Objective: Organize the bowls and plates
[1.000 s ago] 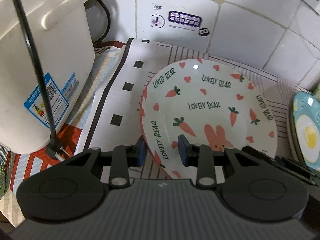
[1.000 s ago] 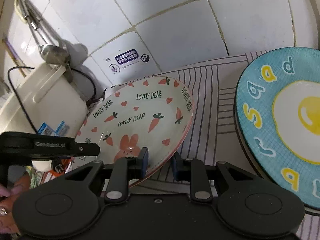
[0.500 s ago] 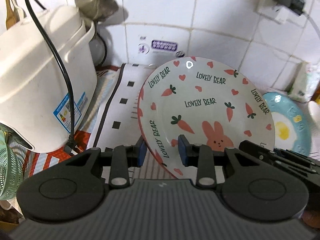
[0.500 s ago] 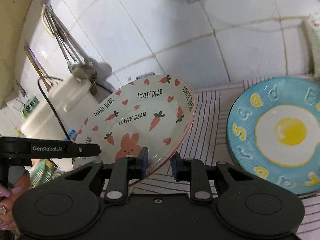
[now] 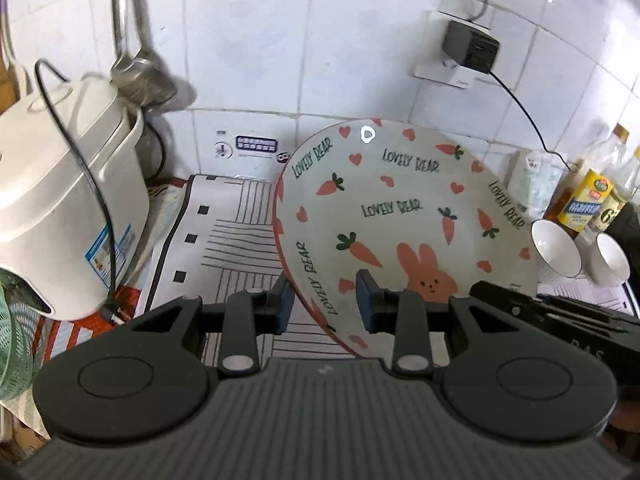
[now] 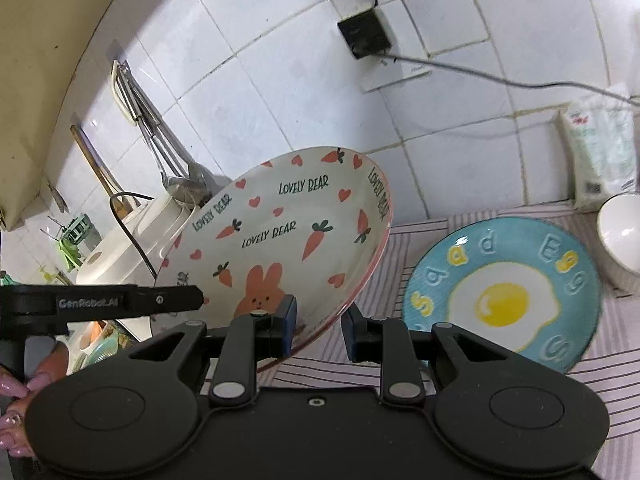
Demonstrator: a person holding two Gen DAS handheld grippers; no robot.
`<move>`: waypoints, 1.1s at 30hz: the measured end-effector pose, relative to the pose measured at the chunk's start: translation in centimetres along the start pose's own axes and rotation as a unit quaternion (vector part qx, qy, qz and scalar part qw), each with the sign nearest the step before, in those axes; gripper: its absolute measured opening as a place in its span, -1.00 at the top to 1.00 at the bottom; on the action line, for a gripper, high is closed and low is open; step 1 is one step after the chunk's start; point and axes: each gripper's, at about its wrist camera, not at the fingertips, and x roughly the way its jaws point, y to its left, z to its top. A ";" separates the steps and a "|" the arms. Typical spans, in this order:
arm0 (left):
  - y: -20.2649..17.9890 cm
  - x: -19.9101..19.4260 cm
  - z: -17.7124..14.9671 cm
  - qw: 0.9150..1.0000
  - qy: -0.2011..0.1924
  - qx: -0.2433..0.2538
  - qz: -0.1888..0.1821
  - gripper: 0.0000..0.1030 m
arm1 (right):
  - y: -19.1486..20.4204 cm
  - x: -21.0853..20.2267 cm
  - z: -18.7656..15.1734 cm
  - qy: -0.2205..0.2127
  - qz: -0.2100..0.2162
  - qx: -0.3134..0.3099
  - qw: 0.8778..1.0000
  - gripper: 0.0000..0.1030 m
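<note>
A white "Lovely Bear" plate (image 5: pixel 404 216) with carrots, hearts and a pink rabbit hangs tilted in the air above the counter. My left gripper (image 5: pixel 324 306) is shut on its left rim, one pad on each face. In the right wrist view the same plate (image 6: pixel 280 236) has its right rim clamped in my right gripper (image 6: pixel 319 326), which is also shut on it. A blue fried-egg plate (image 6: pixel 504 292) lies flat on the striped mat (image 6: pixel 404 248) to the right. Two white bowls (image 5: pixel 556 250) stand at the right, beside the bottles.
A white rice cooker (image 5: pixel 60 216) with a black cord stands at the left. Ladles (image 5: pixel 140 76) hang on the tiled wall. A wall socket with a black charger (image 5: pixel 470 48) sits above. Oil bottles (image 5: pixel 588 196) and a white packet (image 6: pixel 600 148) are at the back right.
Both grippers have lifted the bear plate up off the mat and away from the wall. More of the wall, the socket, the bowls and the whole egg plate have come into view.
</note>
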 end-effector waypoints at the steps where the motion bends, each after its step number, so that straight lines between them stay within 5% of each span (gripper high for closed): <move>1: -0.5 0.0 0.0 1.000 -0.001 0.002 0.000 0.39 | -0.1 -0.2 0.1 0.001 0.000 -0.005 1.000 0.43; 18: -7.8 6.4 -1.0 0.995 0.048 0.019 -0.082 0.40 | -7.7 -4.1 0.6 -0.009 -0.062 0.010 0.998 0.43; 33: -9.3 12.1 -2.0 0.992 0.081 0.008 -0.094 0.40 | -13.1 -1.5 -2.4 0.024 -0.087 0.090 0.992 0.43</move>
